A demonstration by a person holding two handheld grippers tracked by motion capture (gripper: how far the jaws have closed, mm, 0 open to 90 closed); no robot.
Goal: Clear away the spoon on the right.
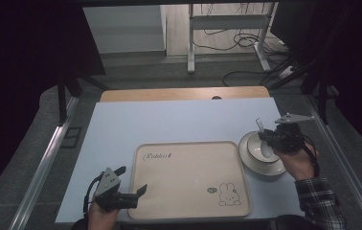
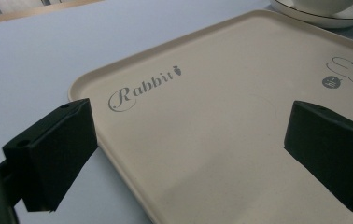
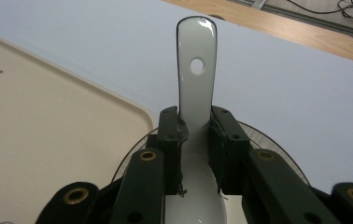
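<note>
1. At the table's right side, just beside the tray (image 1: 188, 179), a white spoon (image 3: 196, 84) is clamped by the handle in the right gripper (image 1: 276, 139), over the bowl (image 1: 260, 146) on its saucer (image 1: 260, 165).
2. Spoon's long axis is seen running away from the jaws, toward the table's far edge; bowl end sits low.
3. Left gripper (image 1: 133, 191) is held agape and empty at the tray's near-left corner, well apart from the spoon.
4. Right hand is judged the nearer for any next move.

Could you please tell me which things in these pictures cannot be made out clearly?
- Bowl: its inside is partly covered by the right claw in the high view.
- Spoon: its scoop end is hidden between the claw's jaws in the right gripper view.
- Plate: cut off by the top edge in the left gripper view.
- Tray: small round mark beside the rabbit is unreadable.
</note>
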